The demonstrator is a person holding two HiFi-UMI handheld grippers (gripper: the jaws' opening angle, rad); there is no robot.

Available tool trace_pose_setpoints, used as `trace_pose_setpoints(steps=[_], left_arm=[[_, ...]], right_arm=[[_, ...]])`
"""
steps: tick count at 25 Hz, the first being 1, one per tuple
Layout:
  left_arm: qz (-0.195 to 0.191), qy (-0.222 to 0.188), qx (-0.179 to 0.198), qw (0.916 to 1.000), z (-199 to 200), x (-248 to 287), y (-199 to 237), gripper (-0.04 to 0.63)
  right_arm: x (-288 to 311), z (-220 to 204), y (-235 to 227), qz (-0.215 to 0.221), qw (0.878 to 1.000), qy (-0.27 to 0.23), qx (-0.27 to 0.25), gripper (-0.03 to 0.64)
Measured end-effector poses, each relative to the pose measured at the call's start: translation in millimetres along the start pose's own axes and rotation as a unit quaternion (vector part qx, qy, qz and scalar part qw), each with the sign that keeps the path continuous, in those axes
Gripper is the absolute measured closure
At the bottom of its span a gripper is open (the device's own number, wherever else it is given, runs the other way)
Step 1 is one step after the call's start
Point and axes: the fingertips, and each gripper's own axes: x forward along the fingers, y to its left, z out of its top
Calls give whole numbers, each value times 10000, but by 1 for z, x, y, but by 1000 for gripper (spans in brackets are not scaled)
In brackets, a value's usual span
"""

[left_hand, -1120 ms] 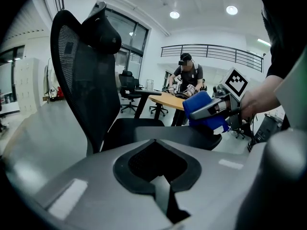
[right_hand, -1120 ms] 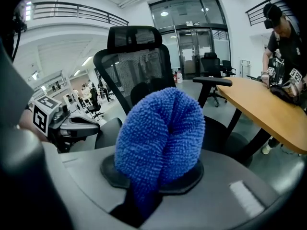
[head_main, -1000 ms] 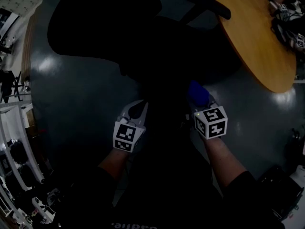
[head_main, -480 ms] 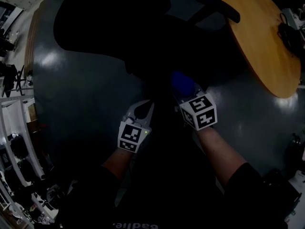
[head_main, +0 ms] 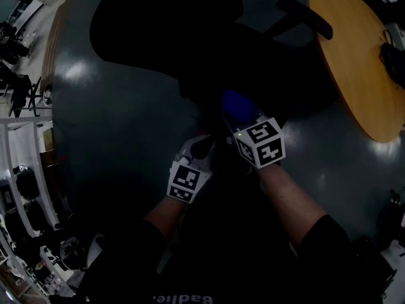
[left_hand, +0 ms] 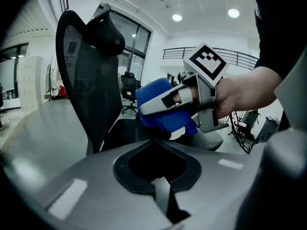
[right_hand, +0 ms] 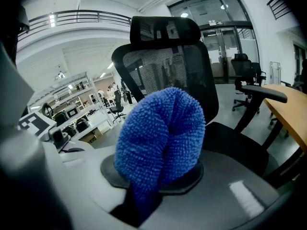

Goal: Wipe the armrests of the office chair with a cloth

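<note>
The black mesh office chair [head_main: 164, 30] stands ahead of me, very dark in the head view. Its far armrest [head_main: 307, 16] juts out beside the round table; the right gripper view shows this armrest [right_hand: 264, 94] to the right of the backrest [right_hand: 168, 75]. My right gripper [head_main: 239, 118] is shut on a fluffy blue cloth [head_main: 235, 105], which bulges from its jaws [right_hand: 160, 133] just short of the seat [right_hand: 235, 143]. My left gripper [head_main: 199, 147] is close on its left, shut and holding nothing. From the left gripper view, the cloth [left_hand: 160, 121] hangs over the seat's near edge.
A round wooden table [head_main: 361, 62] stands to the right of the chair, close to the far armrest. White shelving with equipment [head_main: 19, 189] lines the left side. Grey glossy floor [head_main: 107, 125] surrounds the chair. Other office chairs [right_hand: 242, 73] stand farther back.
My right gripper has carried the blue cloth left and forward, closer to the chair's seat. The left gripper has shifted slightly right and forward, so the two now sit nearer together.
</note>
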Motion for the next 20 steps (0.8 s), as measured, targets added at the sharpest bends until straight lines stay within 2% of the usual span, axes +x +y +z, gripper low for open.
trace_pose_setpoints(steps=[11,16,20], left_arm=[[85,20,-33,10000,-1,0,4,583],[60,99,-7,9999,-3,1,4,583],[121,50,33,9999,5,2,9,583]], right_arm=[[15,22,22,230,9994,-253,-41,514],[-15,28,17,210,9978,-621,2,514],[-62,20,-6,-44,9968,-796,73,514]])
